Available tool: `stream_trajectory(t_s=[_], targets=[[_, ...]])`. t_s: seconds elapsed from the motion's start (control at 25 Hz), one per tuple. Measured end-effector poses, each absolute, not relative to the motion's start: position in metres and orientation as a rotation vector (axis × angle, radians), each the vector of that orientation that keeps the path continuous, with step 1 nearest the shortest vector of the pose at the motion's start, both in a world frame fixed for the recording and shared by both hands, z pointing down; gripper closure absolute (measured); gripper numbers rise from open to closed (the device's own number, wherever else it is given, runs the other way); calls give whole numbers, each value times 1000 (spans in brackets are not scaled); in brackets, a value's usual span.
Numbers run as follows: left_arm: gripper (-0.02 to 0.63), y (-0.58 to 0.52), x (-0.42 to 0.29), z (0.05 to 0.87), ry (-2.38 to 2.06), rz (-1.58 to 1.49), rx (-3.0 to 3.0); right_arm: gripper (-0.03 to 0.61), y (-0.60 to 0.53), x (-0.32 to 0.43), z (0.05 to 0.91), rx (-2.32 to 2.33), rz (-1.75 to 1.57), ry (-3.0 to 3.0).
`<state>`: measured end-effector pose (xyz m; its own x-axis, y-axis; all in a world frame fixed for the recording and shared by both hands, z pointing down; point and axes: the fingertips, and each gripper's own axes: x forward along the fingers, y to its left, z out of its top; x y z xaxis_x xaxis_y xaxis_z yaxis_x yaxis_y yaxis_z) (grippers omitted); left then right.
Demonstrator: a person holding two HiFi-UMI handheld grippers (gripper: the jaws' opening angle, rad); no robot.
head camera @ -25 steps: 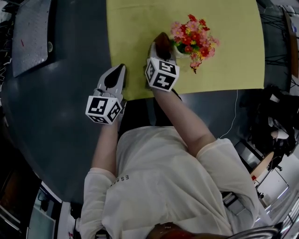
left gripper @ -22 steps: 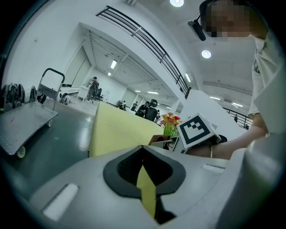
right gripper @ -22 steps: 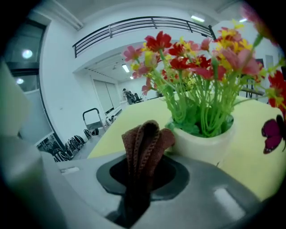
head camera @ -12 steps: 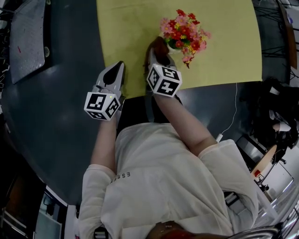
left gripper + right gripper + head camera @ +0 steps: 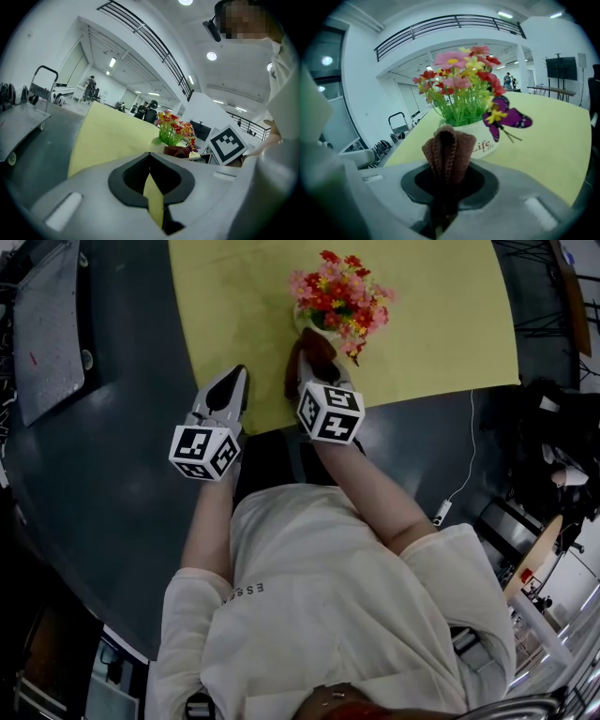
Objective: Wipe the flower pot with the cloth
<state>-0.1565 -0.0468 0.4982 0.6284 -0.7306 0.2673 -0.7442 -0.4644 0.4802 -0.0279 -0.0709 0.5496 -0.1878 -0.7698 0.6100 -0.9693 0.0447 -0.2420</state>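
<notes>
A white flower pot [image 5: 309, 326] [image 5: 483, 137] filled with red, pink and yellow artificial flowers [image 5: 336, 292] [image 5: 461, 79] stands on the yellow table mat [image 5: 422, 324]. My right gripper [image 5: 307, 348] [image 5: 446, 140] is shut on a folded brown cloth [image 5: 312, 351] [image 5: 447, 152], whose bunched end is close against the pot's near side. A purple butterfly [image 5: 508, 117] decorates the bouquet. My left gripper [image 5: 230, 390] [image 5: 151, 180] hovers over the mat's front left edge, shut with nothing in it; from there the pot [image 5: 177, 151] shows ahead to the right.
The mat lies on a dark grey table [image 5: 122, 474]. A grey panel [image 5: 47, 324] rests at the far left. A white cable [image 5: 459, 474] trails off the table's right side. The mat's right half is bare.
The right gripper and its cloth have closed in on the pot's near side. In the head view the pot and mat have slid left and up. The left gripper stays shut.
</notes>
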Motion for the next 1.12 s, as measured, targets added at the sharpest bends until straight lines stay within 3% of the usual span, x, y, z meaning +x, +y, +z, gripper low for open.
stream_trajectory(t_s=[0.28, 0.52, 0.6, 0.92, 1.12], targets=[[591, -47, -130, 483, -1109, -25, 2389, 517, -54, 9, 548, 1636, 803, -2058], [440, -51, -81, 479, -939, 49, 2608, 517, -47, 73, 550, 1534, 666, -2055], [426, -51, -62, 481, -806, 63, 2637, 517, -48, 100, 554, 1543, 654, -2006], [152, -97, -30, 499, -726, 223, 2759, 517, -78, 158, 555, 1552, 659, -1968], [107, -121, -12, 519, -649, 389, 2834, 517, -103, 168, 553, 1487, 579, -1999]])
